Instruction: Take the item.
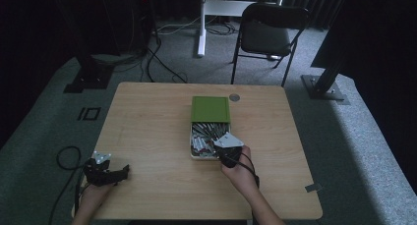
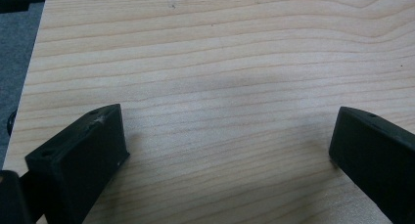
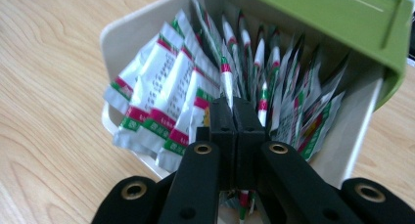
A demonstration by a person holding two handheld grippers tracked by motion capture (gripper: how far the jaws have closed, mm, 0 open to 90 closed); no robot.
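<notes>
Your right gripper (image 3: 234, 111) pinched on a white sachet (image 3: 226, 82) in green-lidded white box (image 3: 115, 35) | your left gripper (image 2: 225, 150) wide open, empty, over bare wooden table (image 2: 220, 62)

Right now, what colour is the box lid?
Green lid; right gripper view shows it best.

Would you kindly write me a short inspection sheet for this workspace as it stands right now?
Surface: wooden table, bare apart from the box.
Job's things: white box of sachets; green lid over its far half.
Clutter: nothing seen.
Grippers: left gripper open over bare wood near the table's left corner; right gripper shut on a sachet in the box.
Cables: black cable looping off the left gripper; more on the floor behind.
Surroundings: folding chair, carpet, dark curtains.
</notes>
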